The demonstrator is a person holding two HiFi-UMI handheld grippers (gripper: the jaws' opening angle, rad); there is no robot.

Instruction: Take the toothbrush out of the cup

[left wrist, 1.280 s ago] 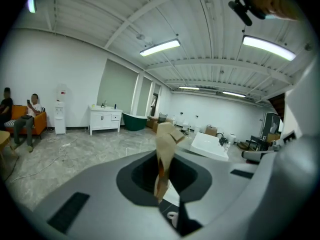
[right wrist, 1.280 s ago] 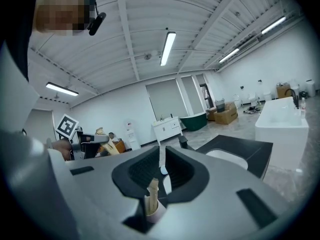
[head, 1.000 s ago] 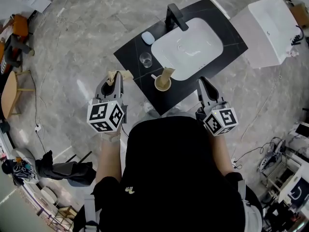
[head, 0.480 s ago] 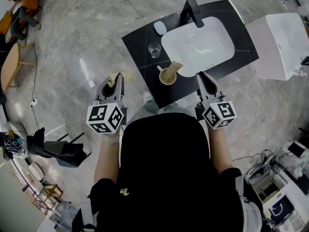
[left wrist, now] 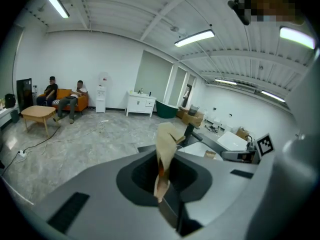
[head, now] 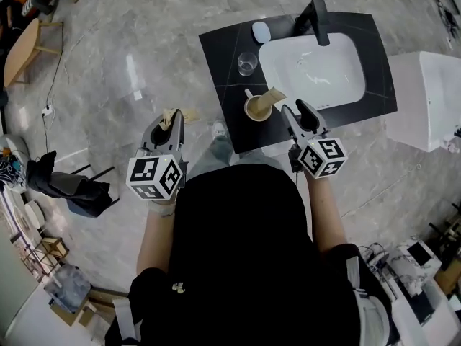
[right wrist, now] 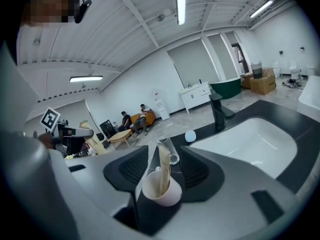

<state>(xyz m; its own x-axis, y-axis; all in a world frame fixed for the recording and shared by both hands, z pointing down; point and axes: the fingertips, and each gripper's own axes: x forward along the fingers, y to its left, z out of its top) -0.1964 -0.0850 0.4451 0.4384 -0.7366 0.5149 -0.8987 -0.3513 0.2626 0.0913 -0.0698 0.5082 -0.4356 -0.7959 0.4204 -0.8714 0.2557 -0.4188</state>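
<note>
A beige cup (head: 257, 108) stands on the black counter (head: 223, 56), with a tan paper-wrapped toothbrush (head: 273, 96) leaning out of it. My right gripper (head: 293, 110) is just right of the cup and its jaws are opening. In the right gripper view the cup (right wrist: 161, 191) and toothbrush (right wrist: 164, 170) sit in line with the gap of the right gripper (right wrist: 165, 155), and the pads are clear of them. My left gripper (head: 171, 120) hangs over the floor left of the counter, shut on a tan paper packet (left wrist: 164, 156).
A clear glass (head: 247, 63) and a pale soap-like object (head: 261, 31) stand behind the cup. The white basin (head: 324, 67) and black tap (head: 315, 19) fill the counter's right. A white cabinet (head: 432, 99) stands further right. Two people sit on a far sofa (left wrist: 65, 100).
My right gripper has dropped toward the counter beside the cup and its jaws have spread apart. The left gripper keeps its packet and has drifted a little.
</note>
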